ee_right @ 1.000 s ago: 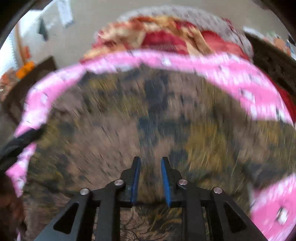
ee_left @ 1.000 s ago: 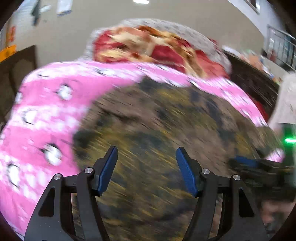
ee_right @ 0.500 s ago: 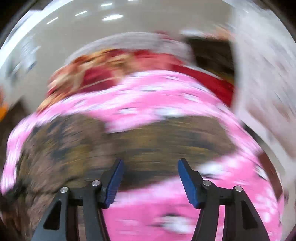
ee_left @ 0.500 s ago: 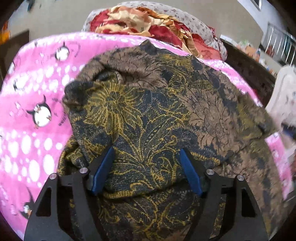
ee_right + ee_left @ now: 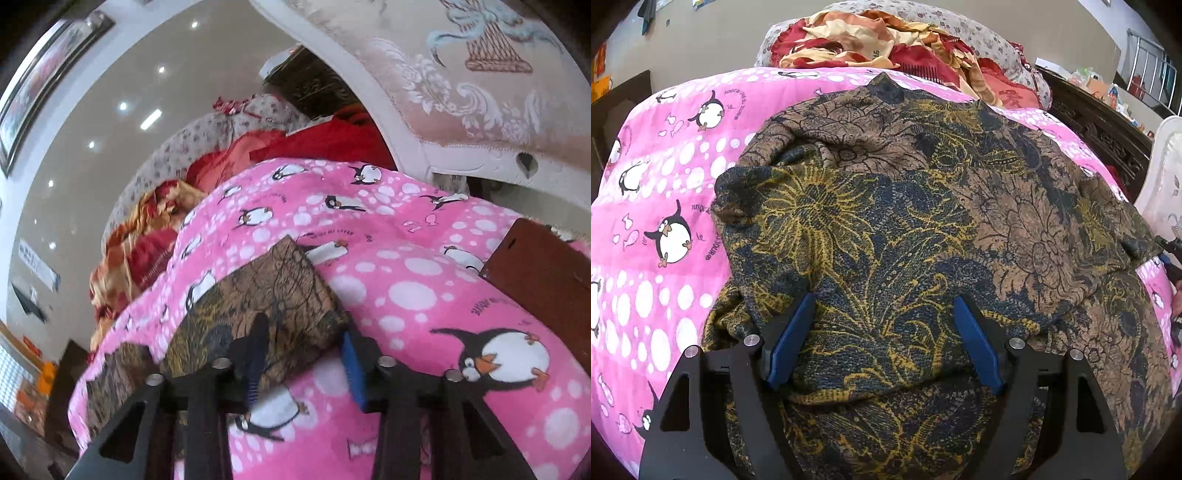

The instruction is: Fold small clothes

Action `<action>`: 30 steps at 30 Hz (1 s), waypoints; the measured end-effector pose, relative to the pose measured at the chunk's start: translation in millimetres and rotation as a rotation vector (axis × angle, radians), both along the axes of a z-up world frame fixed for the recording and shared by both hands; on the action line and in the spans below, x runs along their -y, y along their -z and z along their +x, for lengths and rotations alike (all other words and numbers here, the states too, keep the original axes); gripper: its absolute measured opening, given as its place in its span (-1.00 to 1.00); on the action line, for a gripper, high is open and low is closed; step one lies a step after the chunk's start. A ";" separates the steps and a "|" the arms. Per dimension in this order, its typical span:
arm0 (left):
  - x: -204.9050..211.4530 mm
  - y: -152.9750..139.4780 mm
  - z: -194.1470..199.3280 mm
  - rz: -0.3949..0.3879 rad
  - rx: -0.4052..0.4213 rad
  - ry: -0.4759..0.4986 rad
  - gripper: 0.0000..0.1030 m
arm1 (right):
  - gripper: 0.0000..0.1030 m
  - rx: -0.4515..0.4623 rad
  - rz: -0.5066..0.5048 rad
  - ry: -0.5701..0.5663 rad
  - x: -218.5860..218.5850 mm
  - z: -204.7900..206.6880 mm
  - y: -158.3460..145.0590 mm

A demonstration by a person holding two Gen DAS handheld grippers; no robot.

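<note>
A brown, navy and gold floral garment (image 5: 923,221) lies spread and partly folded on a pink penguin-print blanket (image 5: 665,192). My left gripper (image 5: 884,325) is open, its blue pads resting low over the garment's near folded edge, holding nothing. In the right wrist view, my right gripper (image 5: 304,354) is open around a corner of the same garment (image 5: 273,288), with the cloth edge lying between the fingers on the blanket (image 5: 424,288). The right gripper also shows at the left wrist view's right edge (image 5: 1171,254).
A heap of red and cream bedding (image 5: 886,40) lies at the far end of the bed. A dark carved wooden frame (image 5: 1100,125) runs along the right. A white padded headboard (image 5: 461,92) and a brown wooden piece (image 5: 546,273) stand close on the right.
The right gripper opened, let go of the cloth, swung right and came down at the garment's corner. The left gripper stayed open and moved closer over the garment.
</note>
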State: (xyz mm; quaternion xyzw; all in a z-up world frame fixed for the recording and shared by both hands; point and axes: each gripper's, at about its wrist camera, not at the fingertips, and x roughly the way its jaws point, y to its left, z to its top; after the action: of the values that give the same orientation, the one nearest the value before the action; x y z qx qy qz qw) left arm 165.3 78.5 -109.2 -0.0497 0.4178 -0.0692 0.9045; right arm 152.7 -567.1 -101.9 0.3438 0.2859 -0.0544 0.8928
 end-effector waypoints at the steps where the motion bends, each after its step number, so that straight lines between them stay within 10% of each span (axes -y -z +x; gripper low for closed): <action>1: 0.5 0.1 -0.4 0.001 0.000 0.000 0.52 | -0.46 0.005 0.002 0.000 -0.2 -0.7 -1.8; 7: -0.4 0.1 -0.8 0.001 0.000 0.001 0.53 | -0.88 0.010 -0.012 -0.020 -2.3 -1.9 -14.0; 21: -0.7 0.3 -0.4 -0.020 0.005 0.003 0.53 | -0.89 0.164 -0.349 -0.054 -3.4 -20.4 -210.4; 30: -7.4 0.2 -2.6 -0.058 0.010 0.007 0.53 | -0.89 0.247 -0.334 -0.466 -191.0 11.5 -216.6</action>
State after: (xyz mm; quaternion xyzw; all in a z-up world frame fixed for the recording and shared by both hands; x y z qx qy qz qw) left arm 162.6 85.9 -109.4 -0.0741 0.4111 -0.0848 0.9046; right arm 164.2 -376.1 114.7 0.1215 0.2333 0.1475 0.9535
